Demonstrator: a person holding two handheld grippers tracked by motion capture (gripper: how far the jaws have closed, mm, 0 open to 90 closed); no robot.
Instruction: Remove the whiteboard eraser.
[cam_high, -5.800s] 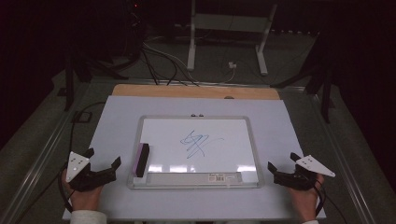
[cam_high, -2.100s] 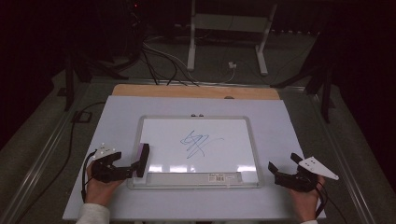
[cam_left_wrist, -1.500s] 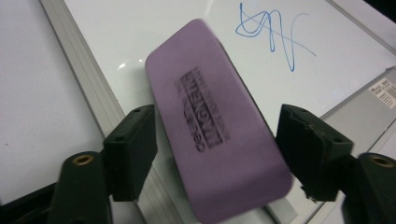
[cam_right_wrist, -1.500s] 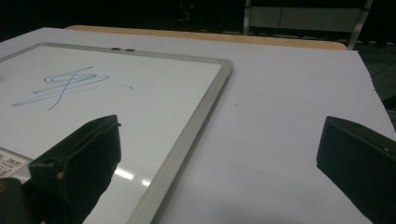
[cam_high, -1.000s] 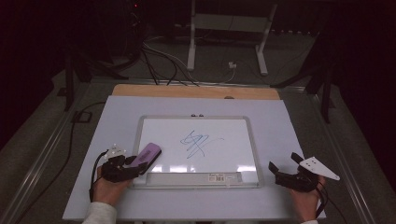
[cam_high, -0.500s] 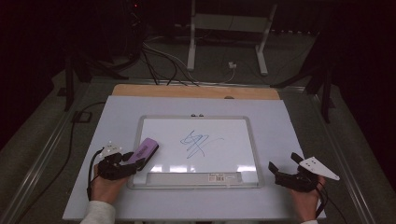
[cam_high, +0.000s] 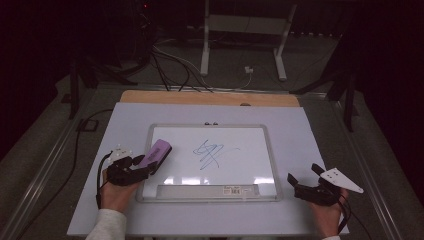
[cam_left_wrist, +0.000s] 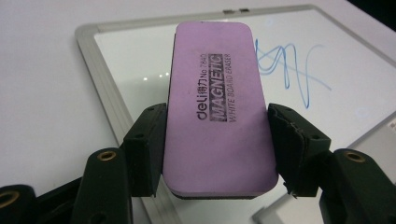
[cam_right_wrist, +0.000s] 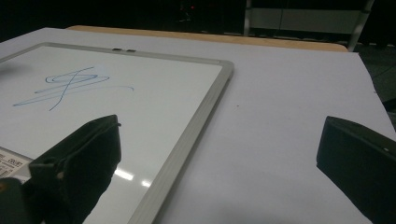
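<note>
High view: left gripper (cam_high: 142, 165) fingers, clamped on the eraser (cam_high: 155, 153), have lifted it from the whiteboard (cam_high: 240, 172) edge; right gripper (cam_high: 306, 178) fingers gape empty.

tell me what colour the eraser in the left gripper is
Purple, with black print on its top face; the eraser shows best in the left gripper view.

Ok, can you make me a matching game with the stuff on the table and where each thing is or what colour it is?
Things:
1. eraser
2. scribble
3. whiteboard
4. right gripper

Matches:
A. blue lines drawn on the board
B. open, holding nothing, beside the board's right edge
C. purple, held in the left gripper
D. flat on the white table cover, silver frame

Pairs: 1-C, 2-A, 3-D, 4-B
</note>
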